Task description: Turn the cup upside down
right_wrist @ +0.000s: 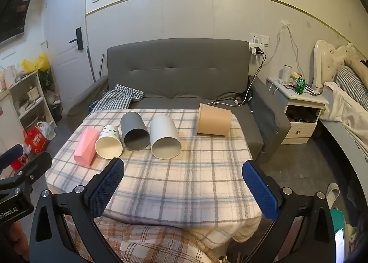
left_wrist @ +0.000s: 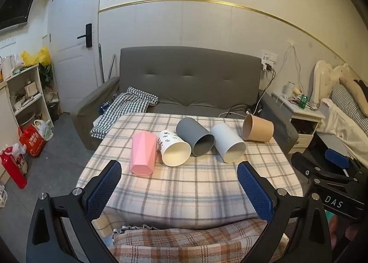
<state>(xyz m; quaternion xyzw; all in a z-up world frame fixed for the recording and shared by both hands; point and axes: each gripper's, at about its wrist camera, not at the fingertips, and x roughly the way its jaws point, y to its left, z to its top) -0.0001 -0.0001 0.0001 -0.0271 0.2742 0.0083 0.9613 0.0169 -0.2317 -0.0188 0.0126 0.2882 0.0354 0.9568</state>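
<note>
Left wrist view first: my left gripper (left_wrist: 179,190) is spread wide over the near edge of the table with nothing between the blue pads (left_wrist: 104,190). Ahead on the plaid tablecloth (left_wrist: 184,184) there's a row of five cups, all lying on their sides. From left: a faceted pink cup (left_wrist: 143,156), a white cup with little leaf prints (left_wrist: 173,149) touching it, a dark grey cup (left_wrist: 194,136), a plain white cup (left_wrist: 227,142), and a tan paper cup (left_wrist: 257,130) off at the far right corner, apart from the others. The middle three have their open mouths facing me. My right gripper (left_wrist: 331,171) pokes in at the right edge; can't tell its jaw state from here. Grey sofa (left_wrist: 188,79) sits behind the table.

Right wrist view: my right gripper (right_wrist: 184,188) is also spread wide, holding nothing, hovering over the near part of the tablecloth (right_wrist: 184,182). Same row: pink cup (right_wrist: 86,147), printed white cup (right_wrist: 109,142), dark grey cup (right_wrist: 134,133), plain white cup (right_wrist: 164,138), tan paper cup (right_wrist: 214,121) at the far right. A nightstand (right_wrist: 299,111) with a green can (right_wrist: 300,86) stands beside the sofa (right_wrist: 179,70).
</note>
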